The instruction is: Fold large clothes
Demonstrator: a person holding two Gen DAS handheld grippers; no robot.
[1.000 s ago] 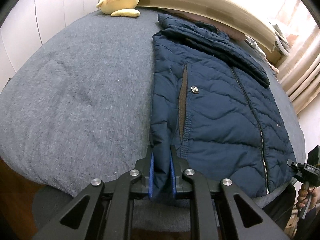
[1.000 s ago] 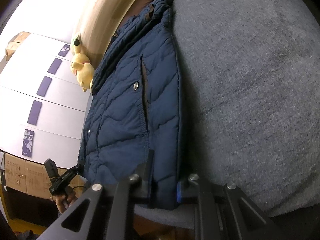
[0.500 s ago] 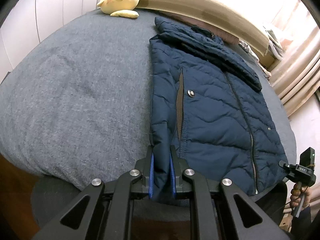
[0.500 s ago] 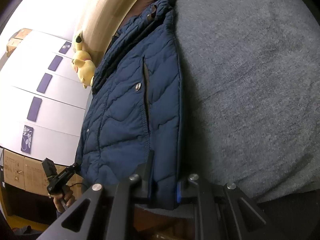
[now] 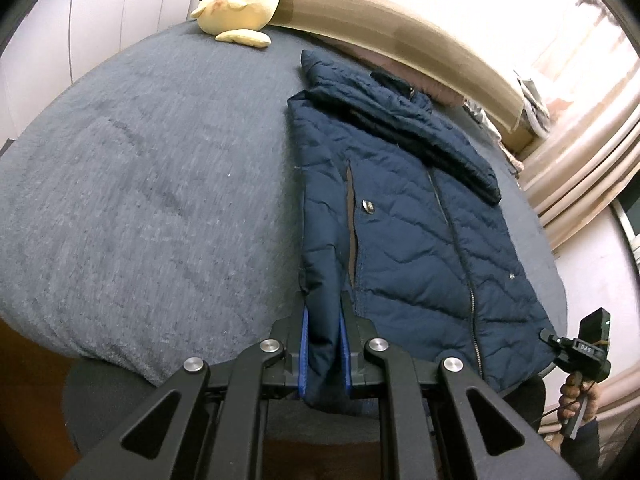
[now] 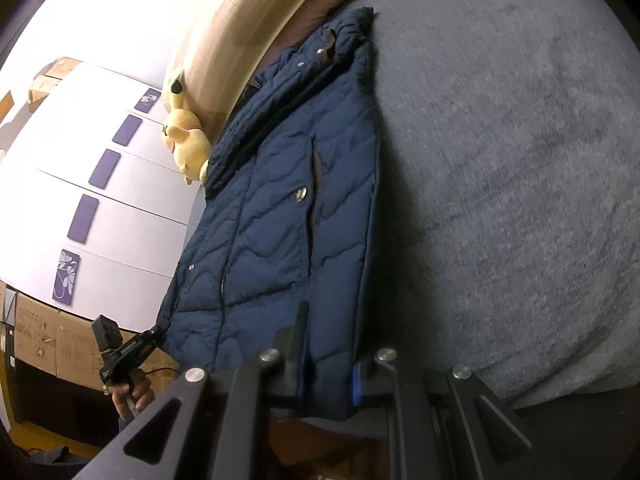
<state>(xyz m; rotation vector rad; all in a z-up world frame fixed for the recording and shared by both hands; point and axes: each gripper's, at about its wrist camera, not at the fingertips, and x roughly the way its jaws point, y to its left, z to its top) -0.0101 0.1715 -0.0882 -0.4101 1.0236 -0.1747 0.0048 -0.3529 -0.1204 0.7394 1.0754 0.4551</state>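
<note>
The navy quilted puffer jacket (image 5: pixel 404 216) lay zipped and flat on the grey fleecy bed cover (image 5: pixel 152 184), hem at the near edge, collar toward the wooden headboard (image 5: pixel 400 28). The left gripper (image 5: pixel 323 344) had its blue-padded fingers clamped on the left hem corner; the right gripper (image 6: pixel 326 364) pinched the right one. Only the right wrist view showed white wardrobe doors (image 6: pixel 132 216) and cardboard boxes (image 6: pixel 48 340); the left showed curtains (image 5: pixel 580 152). Since a second ago the jacket had slid nearer, and the yellow plush toy (image 5: pixel 240 0) loomed larger.
</note>
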